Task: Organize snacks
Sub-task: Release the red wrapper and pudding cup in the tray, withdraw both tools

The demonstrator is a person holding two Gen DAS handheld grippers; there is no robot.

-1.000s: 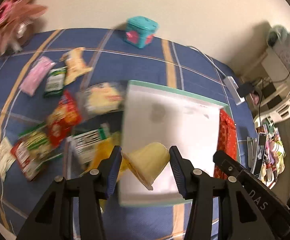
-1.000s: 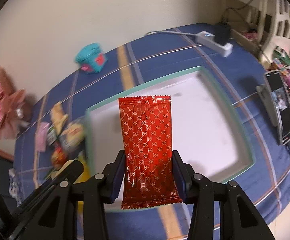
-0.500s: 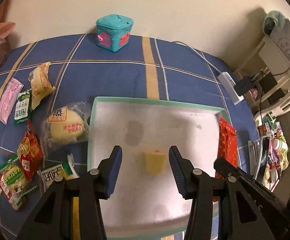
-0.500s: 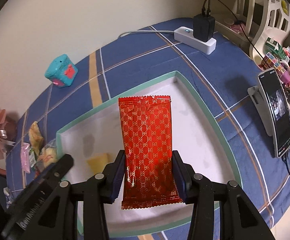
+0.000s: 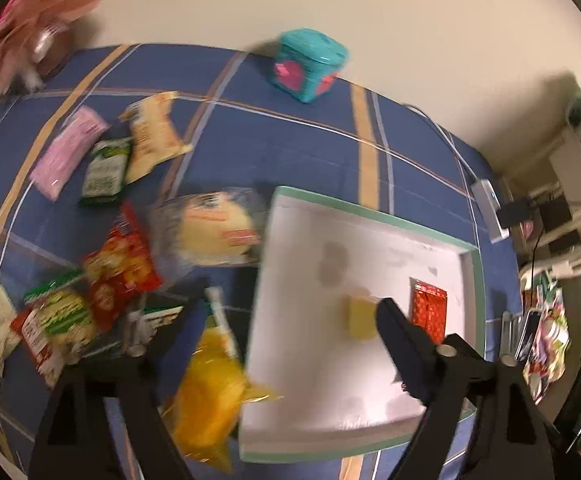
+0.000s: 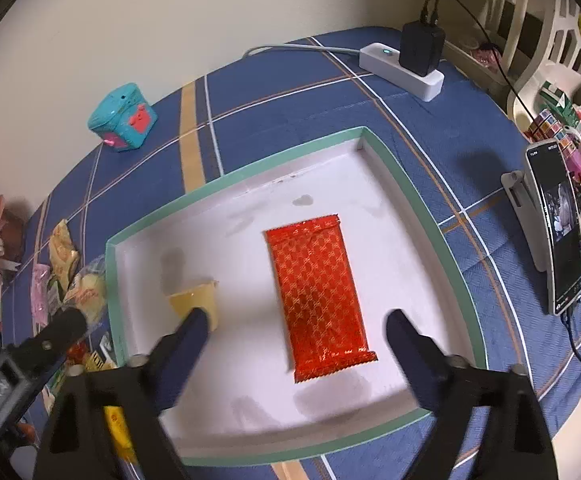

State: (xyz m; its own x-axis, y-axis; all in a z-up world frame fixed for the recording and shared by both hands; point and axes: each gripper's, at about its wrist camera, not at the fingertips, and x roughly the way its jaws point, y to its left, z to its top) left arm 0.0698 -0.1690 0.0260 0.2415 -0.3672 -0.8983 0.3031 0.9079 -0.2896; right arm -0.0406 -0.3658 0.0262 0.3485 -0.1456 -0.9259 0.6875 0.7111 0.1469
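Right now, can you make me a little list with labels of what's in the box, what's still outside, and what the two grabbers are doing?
box: white tray with green rim, on blue cloth
in box: red packet lying flat; yellow cup beside it, apart
outside box: snack pile on the cloth, bun nearest the rim
right gripper: jaws opening, wide apart above the red packet, not touching it
left gripper: jaws opening, holding nothing
other: teal box by the wall

One tray (image 6: 406,184) holds two snacks: one red packet (image 6: 318,284), one yellow cup (image 6: 194,300).
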